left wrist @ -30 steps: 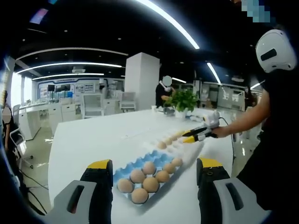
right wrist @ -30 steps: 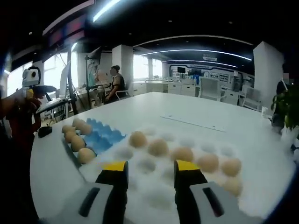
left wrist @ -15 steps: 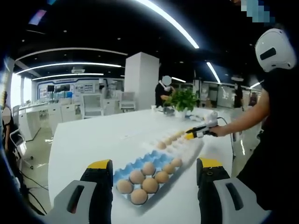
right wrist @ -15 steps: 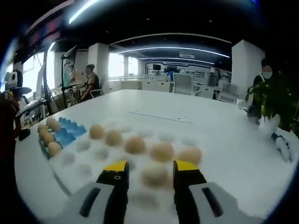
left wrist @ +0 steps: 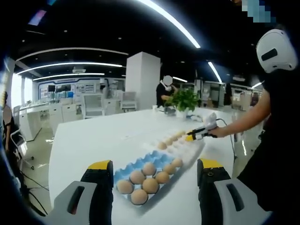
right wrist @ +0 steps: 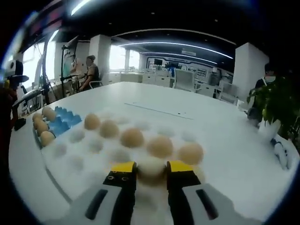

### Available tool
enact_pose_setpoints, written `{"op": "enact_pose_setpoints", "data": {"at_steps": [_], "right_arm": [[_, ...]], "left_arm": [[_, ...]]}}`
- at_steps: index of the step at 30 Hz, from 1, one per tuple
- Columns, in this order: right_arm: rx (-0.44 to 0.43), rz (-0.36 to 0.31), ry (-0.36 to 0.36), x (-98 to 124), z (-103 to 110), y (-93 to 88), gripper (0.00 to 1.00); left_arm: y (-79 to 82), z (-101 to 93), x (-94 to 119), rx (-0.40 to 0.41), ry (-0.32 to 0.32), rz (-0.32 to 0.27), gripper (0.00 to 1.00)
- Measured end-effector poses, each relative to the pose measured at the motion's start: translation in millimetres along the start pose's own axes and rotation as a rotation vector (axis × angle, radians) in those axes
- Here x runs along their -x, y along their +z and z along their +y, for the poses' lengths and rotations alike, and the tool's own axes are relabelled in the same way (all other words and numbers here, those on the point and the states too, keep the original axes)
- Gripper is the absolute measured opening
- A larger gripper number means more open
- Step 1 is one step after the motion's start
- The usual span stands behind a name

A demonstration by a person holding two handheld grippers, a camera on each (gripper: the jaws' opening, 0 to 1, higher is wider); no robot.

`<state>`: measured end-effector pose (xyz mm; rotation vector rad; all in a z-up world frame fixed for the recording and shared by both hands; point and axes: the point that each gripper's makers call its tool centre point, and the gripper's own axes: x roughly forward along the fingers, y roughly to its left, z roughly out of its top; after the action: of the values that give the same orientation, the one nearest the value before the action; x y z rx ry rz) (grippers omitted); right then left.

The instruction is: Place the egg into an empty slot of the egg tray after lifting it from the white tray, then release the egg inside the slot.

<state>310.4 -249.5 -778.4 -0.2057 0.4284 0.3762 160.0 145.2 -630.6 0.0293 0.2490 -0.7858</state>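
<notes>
In the right gripper view my right gripper is shut on a pale egg that sits in the near row of the white tray. Several brown eggs lie in a row behind it. The blue egg tray is at the far left, with eggs along its left side. In the left gripper view my left gripper hangs open over the near end of the blue egg tray, which holds several eggs. Beyond it the right gripper dips into the white tray.
Both trays rest on a long white table. A potted plant stands at its far end, and it also appears as the plant at the right. A person's arm holds the right gripper. People and desks fill the background.
The right gripper's jaws have narrowed and come down around an egg in the white tray. The left gripper has stayed still and open.
</notes>
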Motion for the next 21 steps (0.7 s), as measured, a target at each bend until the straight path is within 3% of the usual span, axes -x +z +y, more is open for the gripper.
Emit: {"op": "enact_pose_setpoints", "data": {"at_steps": [17, 21], "right_arm": [[0.001, 0.006, -0.008, 1.8, -0.5, -0.1, 0.24], [0.022, -0.015, -0.019, 8.8, 1.7, 8.3, 0.23]], "left_arm": [[1.8, -4.5, -2.1, -0.004, -0.007, 0.0, 0.73], [2.4, -3.1, 0.5, -0.001, 0.003, -0.005, 0.73]]}}
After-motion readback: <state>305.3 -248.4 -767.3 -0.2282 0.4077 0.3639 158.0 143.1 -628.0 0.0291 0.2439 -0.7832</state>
